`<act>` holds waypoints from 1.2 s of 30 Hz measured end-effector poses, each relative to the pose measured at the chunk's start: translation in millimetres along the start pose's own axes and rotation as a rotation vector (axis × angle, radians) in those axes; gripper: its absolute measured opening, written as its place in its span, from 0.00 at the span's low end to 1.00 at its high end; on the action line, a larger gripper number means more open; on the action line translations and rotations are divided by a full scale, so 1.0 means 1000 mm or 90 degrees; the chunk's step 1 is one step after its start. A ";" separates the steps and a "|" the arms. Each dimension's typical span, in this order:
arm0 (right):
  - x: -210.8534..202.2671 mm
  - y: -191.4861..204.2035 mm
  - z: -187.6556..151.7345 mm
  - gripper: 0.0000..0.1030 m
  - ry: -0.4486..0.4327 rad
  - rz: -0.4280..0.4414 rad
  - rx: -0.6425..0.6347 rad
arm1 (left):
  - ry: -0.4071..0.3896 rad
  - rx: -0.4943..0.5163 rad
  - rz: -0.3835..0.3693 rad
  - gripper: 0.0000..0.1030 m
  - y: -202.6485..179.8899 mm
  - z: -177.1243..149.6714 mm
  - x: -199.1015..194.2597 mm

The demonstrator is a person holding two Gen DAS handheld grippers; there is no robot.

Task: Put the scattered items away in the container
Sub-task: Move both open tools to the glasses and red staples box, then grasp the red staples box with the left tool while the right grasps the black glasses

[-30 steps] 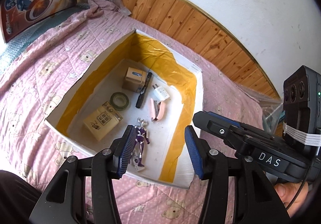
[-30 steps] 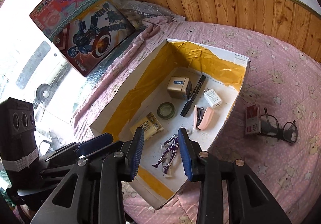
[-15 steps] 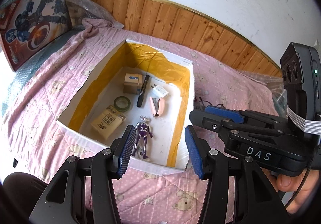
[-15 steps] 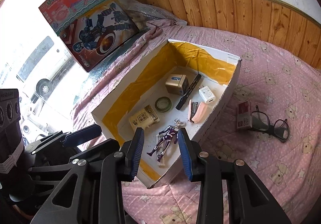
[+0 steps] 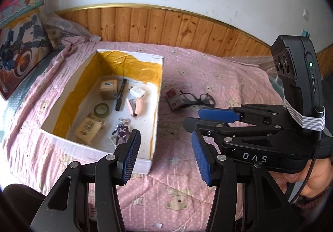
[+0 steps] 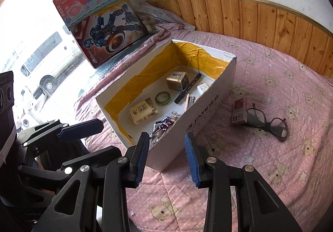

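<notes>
Both tongs hang empty above the bed with jaws parted: the left gripper (image 5: 165, 156) over the near right corner of the white cardboard box with yellow-taped inner walls (image 6: 210, 107), the right gripper (image 6: 167, 156) just before that same corner. Inside the box, going rightward, lie a tan carton, a tape roll, a black marker and a purple toy figure (image 6: 166, 122). On the pink bear-print quilt (image 6: 281, 169) to the box's right, outside it, sit a small red-and-white carton (image 6: 239, 111) and, touching it, black-framed spectacles (image 6: 268, 122). The spectacles look light but fragile and slippery at the lenses; I would take them at the bridge. In the right wrist view, their long axis runs leftward-and-away to rightward-and-near.
</notes>
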State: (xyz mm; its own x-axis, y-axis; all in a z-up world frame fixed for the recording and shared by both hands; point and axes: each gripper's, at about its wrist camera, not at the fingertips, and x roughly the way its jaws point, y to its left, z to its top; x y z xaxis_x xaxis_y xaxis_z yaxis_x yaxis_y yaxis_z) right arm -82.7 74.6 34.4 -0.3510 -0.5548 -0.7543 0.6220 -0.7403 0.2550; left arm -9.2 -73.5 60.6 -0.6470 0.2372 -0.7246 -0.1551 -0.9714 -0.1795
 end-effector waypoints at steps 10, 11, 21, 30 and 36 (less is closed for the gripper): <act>-0.011 -0.087 -0.041 0.37 0.010 -0.030 0.087 | 0.066 0.045 -0.033 0.52 -0.052 0.000 0.059; -0.009 -0.095 -0.042 0.37 0.010 -0.029 0.100 | 0.073 0.043 -0.031 0.52 -0.055 0.003 0.069; 0.018 -0.159 -0.023 0.46 0.057 -0.088 0.051 | 0.099 -0.065 -0.002 0.53 -0.055 0.056 0.179; 0.073 -0.174 -0.011 0.67 0.100 -0.112 -0.274 | 0.172 -0.132 0.055 0.53 -0.030 0.070 0.272; 0.125 -0.173 -0.004 0.71 0.099 -0.126 -0.433 | 0.177 -0.135 0.062 0.55 -0.026 0.073 0.302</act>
State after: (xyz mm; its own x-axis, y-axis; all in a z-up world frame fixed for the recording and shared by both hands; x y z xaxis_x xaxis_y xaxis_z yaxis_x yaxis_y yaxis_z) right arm -231.4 135.4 -106.2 -0.4301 -0.3361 -0.8379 0.8724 -0.3935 -0.2900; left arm -255.0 23.4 -104.7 -0.4183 0.1642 -0.8933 0.0736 -0.9742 -0.2135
